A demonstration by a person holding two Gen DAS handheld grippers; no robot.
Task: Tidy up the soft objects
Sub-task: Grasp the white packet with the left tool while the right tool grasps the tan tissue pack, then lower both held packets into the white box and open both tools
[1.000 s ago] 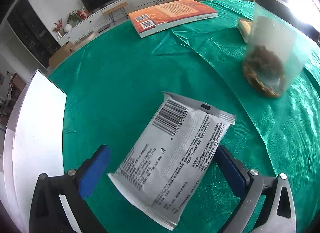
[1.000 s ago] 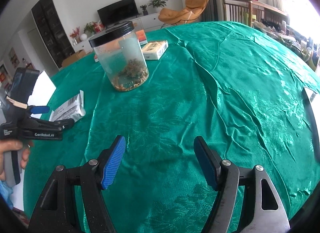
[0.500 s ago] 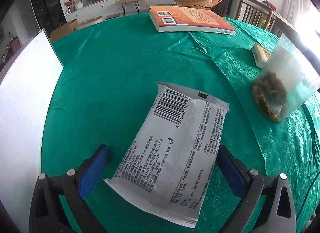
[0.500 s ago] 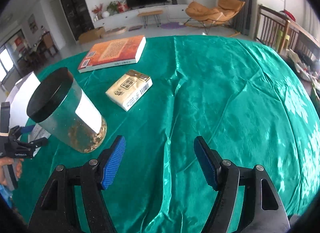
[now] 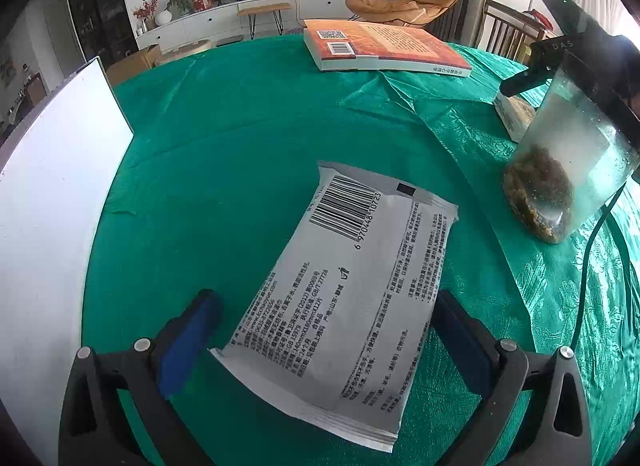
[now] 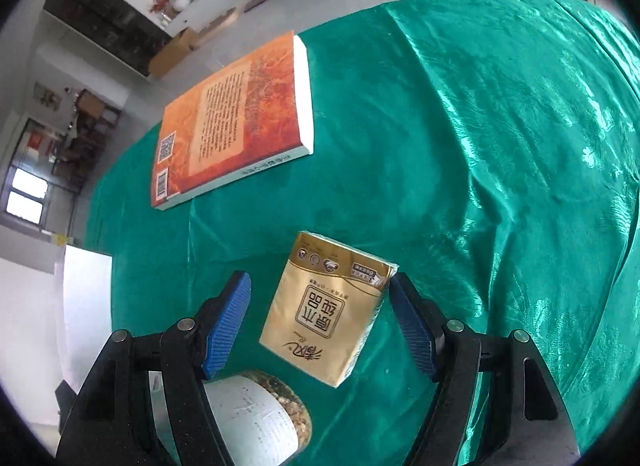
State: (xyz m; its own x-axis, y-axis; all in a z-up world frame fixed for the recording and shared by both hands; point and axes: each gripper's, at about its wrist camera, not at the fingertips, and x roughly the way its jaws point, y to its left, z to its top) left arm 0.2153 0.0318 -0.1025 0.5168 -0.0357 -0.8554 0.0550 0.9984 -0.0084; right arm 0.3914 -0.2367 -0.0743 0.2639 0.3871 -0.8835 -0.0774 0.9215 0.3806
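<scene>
A grey-white sachet packet (image 5: 360, 266) with a barcode lies flat on the green tablecloth. My left gripper (image 5: 324, 302) stands open over its near half; the right pad sits close to the packet's edge and the left pad is clear of it. In the right wrist view a gold tissue pack (image 6: 328, 306) lies on the cloth between the blue pads of my right gripper (image 6: 320, 282). Those jaws are opening and neither pad presses on the pack. The same tissue pack (image 5: 514, 113) peeks out behind the jar in the left wrist view.
A clear jar (image 5: 568, 169) with brown contents stands right of the packet and shows under the right gripper (image 6: 256, 414). An orange book (image 6: 236, 117) lies further back. A white board (image 5: 48, 205) lines the left table edge. A black cable (image 5: 588, 258) hangs by the jar.
My right gripper has swept across the table, past the jar, and now hangs over the tissue pack. The left gripper has rolled slightly, with the packet still between its jaws.
</scene>
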